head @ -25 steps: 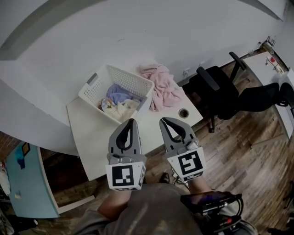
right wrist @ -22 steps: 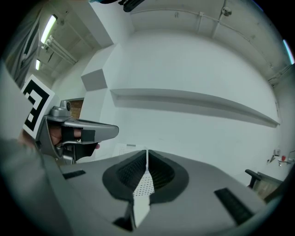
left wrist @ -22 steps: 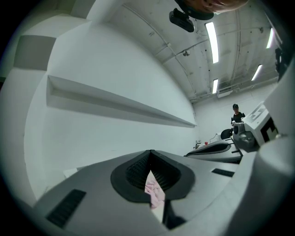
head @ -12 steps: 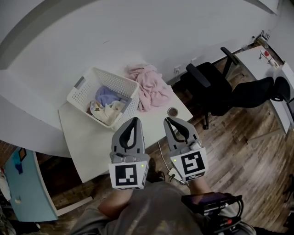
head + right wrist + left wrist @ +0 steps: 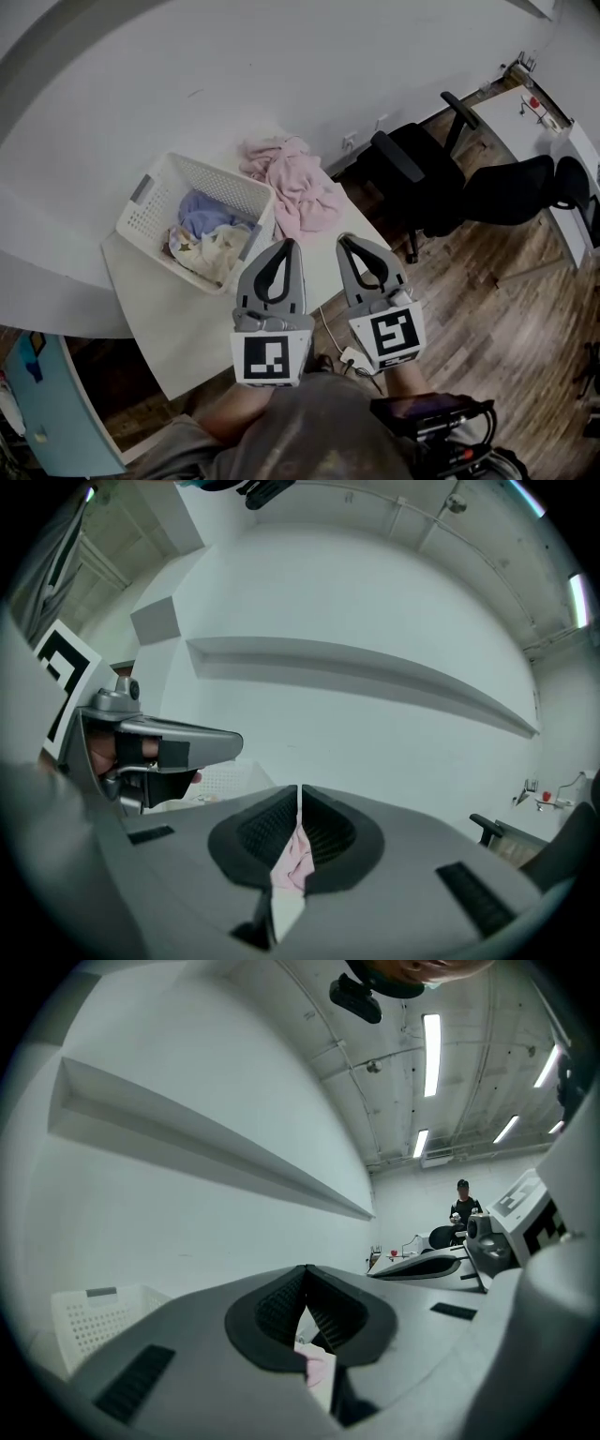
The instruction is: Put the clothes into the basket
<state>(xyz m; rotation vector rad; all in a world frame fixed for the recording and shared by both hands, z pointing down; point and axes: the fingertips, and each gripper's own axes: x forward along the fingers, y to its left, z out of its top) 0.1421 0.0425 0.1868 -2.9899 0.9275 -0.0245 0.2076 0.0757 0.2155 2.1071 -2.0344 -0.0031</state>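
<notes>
A white slatted basket (image 5: 150,202) stands on the white table (image 5: 178,323) and holds blue and cream clothes (image 5: 208,234). A crumpled pink cloth (image 5: 295,183) lies on the table just right of the basket. My left gripper (image 5: 286,246) is shut and empty, its tips over the table by the basket's near right corner. My right gripper (image 5: 347,242) is shut and empty beside it, short of the pink cloth. In the left gripper view the basket (image 5: 94,1321) shows low left. In the right gripper view the pink cloth (image 5: 298,855) shows through the gap under the jaws.
Black office chairs (image 5: 441,178) stand on the wooden floor right of the table. A white power strip (image 5: 354,359) lies on the floor by my feet. A teal cabinet (image 5: 56,403) is at the lower left. The wall runs behind the table.
Both shut grippers have moved forward to the table's near edge. The basket and pink cloth have slid left and a little down in the head view.
</notes>
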